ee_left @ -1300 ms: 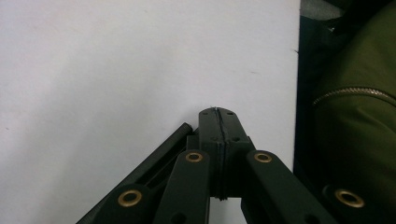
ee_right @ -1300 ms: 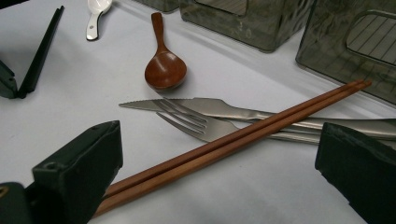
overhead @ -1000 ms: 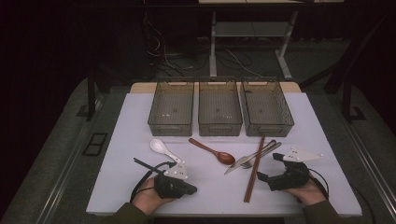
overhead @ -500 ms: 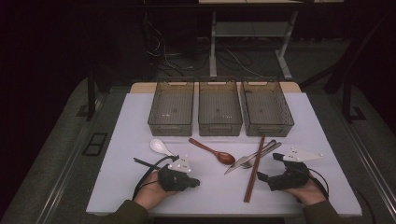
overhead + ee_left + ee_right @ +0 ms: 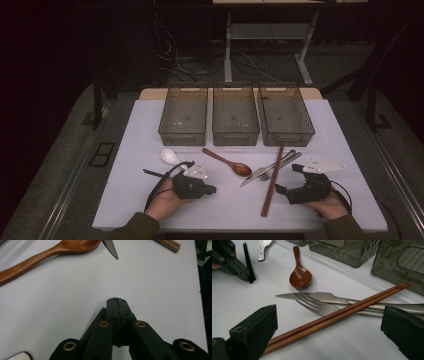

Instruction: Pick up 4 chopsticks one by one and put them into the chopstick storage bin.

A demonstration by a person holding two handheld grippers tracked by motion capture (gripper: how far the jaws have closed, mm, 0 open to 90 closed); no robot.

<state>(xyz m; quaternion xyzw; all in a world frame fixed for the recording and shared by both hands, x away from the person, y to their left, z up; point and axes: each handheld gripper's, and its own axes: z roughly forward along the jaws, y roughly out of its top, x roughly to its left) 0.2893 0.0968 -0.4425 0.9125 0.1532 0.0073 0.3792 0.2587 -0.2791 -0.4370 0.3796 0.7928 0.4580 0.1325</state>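
Counter [image 5: 150,130]: white top, filling the middle of the high view.

3 bins [image 5: 235,117]: clear, side by side along the upper centre, touching or nearly so.

White spoon [image 5: 169,156]: left of centre, just above my left gripper [image 5: 209,189].

Wooden spoon [image 5: 229,162]: centre, lying diagonally, bowl toward the lower right. In the left gripper view its bowl sits at the top edge, beside the knife [image 5: 111,249] tip.

Knife and fork [image 5: 274,167]: right of centre, lying together, tips toward the lower left.

Chopsticks [image 5: 273,180]: 2, a pair laid across the knife and fork, running from below the right bin toward the bottom of the frame.

Left gripper: lower left of centre, my jaws pressed together, low over bare counter.

Right gripper [image 5: 286,181]: lower right, my jaws spread wide, 1 on each side of the chopsticks' near end in the right gripper view, not touching them.
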